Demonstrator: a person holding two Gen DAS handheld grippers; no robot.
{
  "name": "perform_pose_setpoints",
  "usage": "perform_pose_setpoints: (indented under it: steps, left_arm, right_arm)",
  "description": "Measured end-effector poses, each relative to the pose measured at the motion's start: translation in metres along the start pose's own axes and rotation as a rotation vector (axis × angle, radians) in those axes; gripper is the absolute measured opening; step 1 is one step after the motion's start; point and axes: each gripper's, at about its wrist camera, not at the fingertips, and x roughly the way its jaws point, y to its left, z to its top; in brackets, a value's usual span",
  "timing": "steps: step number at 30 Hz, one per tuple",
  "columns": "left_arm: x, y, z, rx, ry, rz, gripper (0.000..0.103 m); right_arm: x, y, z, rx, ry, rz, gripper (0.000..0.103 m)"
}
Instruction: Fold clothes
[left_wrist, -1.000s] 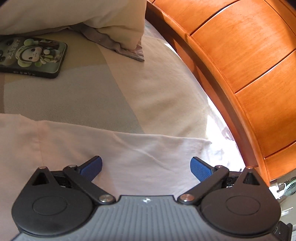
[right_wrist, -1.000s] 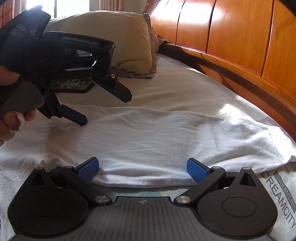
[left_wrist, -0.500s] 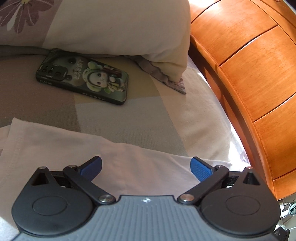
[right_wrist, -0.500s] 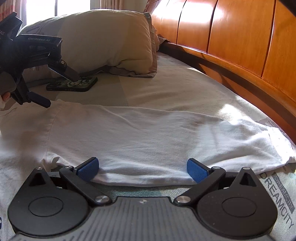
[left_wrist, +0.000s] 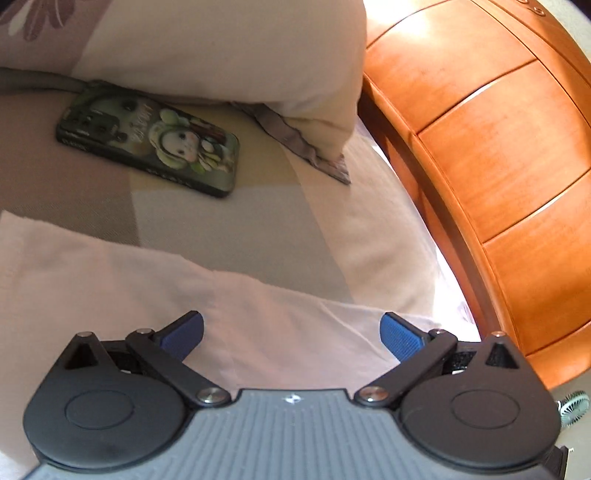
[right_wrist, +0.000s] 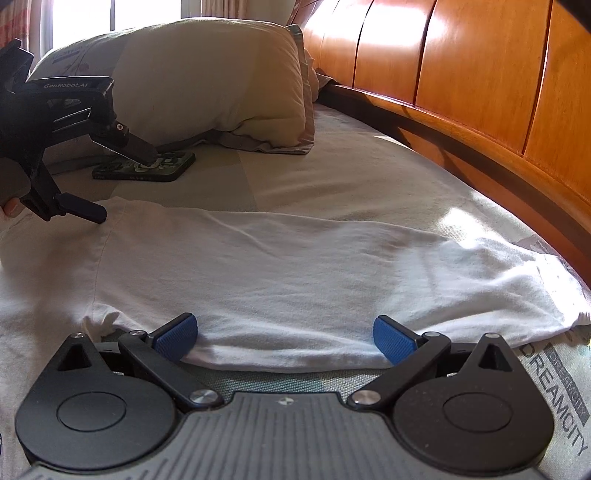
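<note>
Right gripper (right_wrist: 282, 334) sat lowest and nearest, jaws spread wide, both blue pads level with the near edge of the white shirt (right_wrist: 295, 273) and holding nothing. The shirt lay spread flat across the bed sheet (right_wrist: 369, 177), one end running right towards the wooden headboard (right_wrist: 480, 74), its near edge doubled over above printed fabric. Left gripper (left_wrist: 291, 330) was likewise released, pads wide apart over the shirt's far-left part; in the right wrist view its lower finger pointed at the cloth near the far corner, though contact could not be confirmed. Beyond the shirt's far edge lay a phone (left_wrist: 147, 144) in a cartoon case, near but clear of the cloth, and behind it a cream pillow (right_wrist: 207, 81) against the headboard. Judgement: fold not yet started; both tools positioned for a grasp. Risks: pads closing on the top layer only, so the doubled edge slips apart when lifted; the right pads catching the printed fabric beneath as well; the left tool knocking the phone if the far edge is swept outward; uneven lift between the two tools skewing the fold line.
</note>
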Motion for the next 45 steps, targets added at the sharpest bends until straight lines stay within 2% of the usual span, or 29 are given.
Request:
perform_pose_setpoints:
  steps: [2, 5, 11, 15, 18, 20, 22, 25, 27, 28, 30, 31, 34, 37, 39, 41, 45]
  left_arm:
    - [0.008, -0.005, 0.001, 0.038, -0.050, 0.054, 0.101]
    - [0.017, -0.006, 0.012, 0.025, -0.121, 0.121, 0.101]
    - [-0.003, -0.024, -0.001, 0.057, -0.092, 0.084, 0.100]
    - [-0.028, -0.031, -0.032, 0.127, -0.061, 0.060, 0.101]
    - [-0.044, -0.031, -0.052, 0.196, -0.051, 0.077, 0.101]
    - [-0.050, -0.029, -0.061, 0.236, -0.046, 0.089, 0.101]
    - [-0.050, -0.025, -0.067, 0.258, -0.036, 0.092, 0.101]
    - [-0.043, -0.011, -0.071, 0.238, -0.018, 0.096, 0.101]
    - [-0.043, -0.006, -0.073, 0.245, -0.041, 0.078, 0.101]
    - [-0.044, -0.005, -0.073, 0.252, -0.048, 0.083, 0.101]
    - [-0.045, -0.004, -0.073, 0.262, -0.053, 0.093, 0.101]
    - [-0.045, -0.003, -0.073, 0.266, -0.052, 0.091, 0.101]
    - [-0.045, -0.002, -0.073, 0.276, -0.053, 0.085, 0.101]
    - [-0.045, -0.002, -0.074, 0.280, -0.055, 0.084, 0.102]
    - [-0.045, -0.002, -0.074, 0.280, -0.057, 0.084, 0.102]
    - [-0.046, -0.002, -0.075, 0.279, -0.059, 0.084, 0.102]
    - [-0.046, -0.001, -0.075, 0.274, -0.059, 0.080, 0.102]
  right_arm:
    - [0.000, 0.000, 0.000, 0.001, -0.001, 0.001, 0.103]
    - [0.001, 0.000, 0.000, -0.001, -0.001, 0.001, 0.103]
    - [-0.004, -0.003, -0.001, 0.000, -0.006, 0.027, 0.103]
    - [-0.029, -0.024, 0.009, -0.037, -0.084, 0.149, 0.103]
    - [-0.038, -0.055, 0.022, 0.004, -0.156, 0.151, 0.103]
    - [-0.029, -0.086, 0.030, 0.048, -0.130, 0.182, 0.103]
    - [-0.014, -0.123, 0.032, 0.147, -0.074, 0.204, 0.103]
    - [0.006, -0.173, 0.028, 0.243, 0.020, 0.176, 0.103]
    - [0.006, -0.197, 0.024, 0.226, -0.003, 0.209, 0.103]
    - [0.007, -0.205, 0.026, 0.217, 0.014, 0.138, 0.103]
    - [0.012, -0.217, 0.029, 0.168, 0.052, -0.078, 0.103]
    - [0.013, -0.224, 0.029, 0.170, 0.073, -0.121, 0.103]
    - [0.005, -0.228, 0.035, 0.192, 0.085, -0.093, 0.103]
    - [0.003, -0.196, 0.046, 0.090, 0.051, -0.082, 0.103]
    - [0.022, -0.173, 0.049, 0.039, 0.131, -0.109, 0.103]
    - [0.042, -0.165, 0.049, 0.042, 0.168, -0.149, 0.103]
    - [0.066, -0.197, 0.062, 0.247, 0.132, -0.169, 0.103]
